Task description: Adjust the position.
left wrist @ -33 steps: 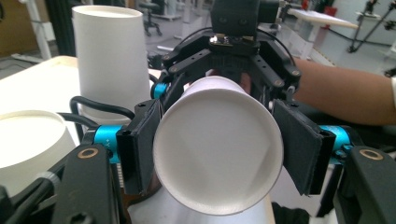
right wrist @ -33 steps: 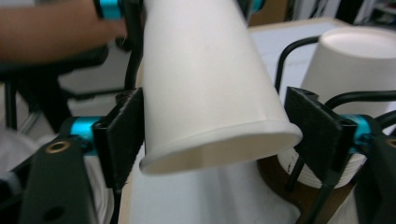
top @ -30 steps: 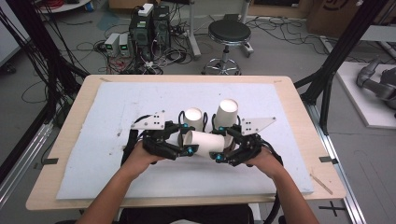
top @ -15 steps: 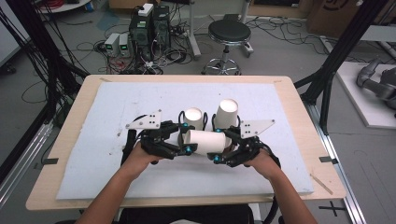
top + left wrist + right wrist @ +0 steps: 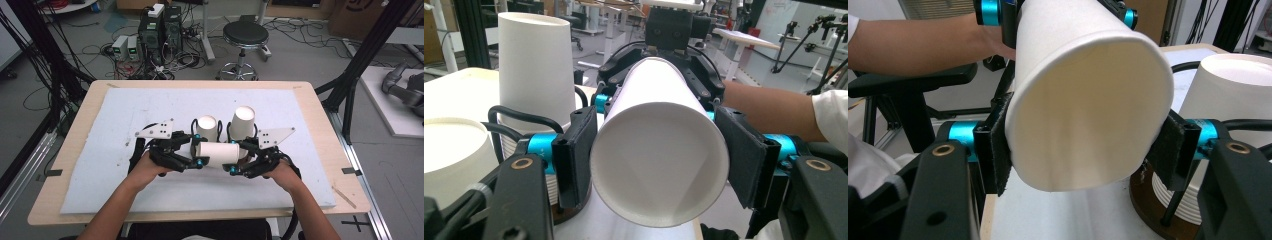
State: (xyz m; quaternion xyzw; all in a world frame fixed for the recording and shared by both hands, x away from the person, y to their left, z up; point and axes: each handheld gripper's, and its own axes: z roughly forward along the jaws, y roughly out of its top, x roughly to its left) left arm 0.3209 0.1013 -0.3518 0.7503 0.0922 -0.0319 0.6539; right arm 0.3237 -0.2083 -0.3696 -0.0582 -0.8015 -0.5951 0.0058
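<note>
Cup (image 5: pixel 216 153) lies on its side above the table (image 5: pixel 75 200), bridging both grippers, in front of two inverted cup stacks (image 5: pixel 242 122). The left gripper (image 5: pixel 659 150) is clamped on one end; its pads (image 5: pixel 574 150) press the wall just behind the rim. The right gripper (image 5: pixel 1088 145) has just been closing on the other end, and the rim there already looks squashed oval between its pads (image 5: pixel 998 150). Squeezing further could crease the thin paper wall. If the hands pull apart or twist unevenly, the cup may slip from one grip or buckle in the middle.
</note>
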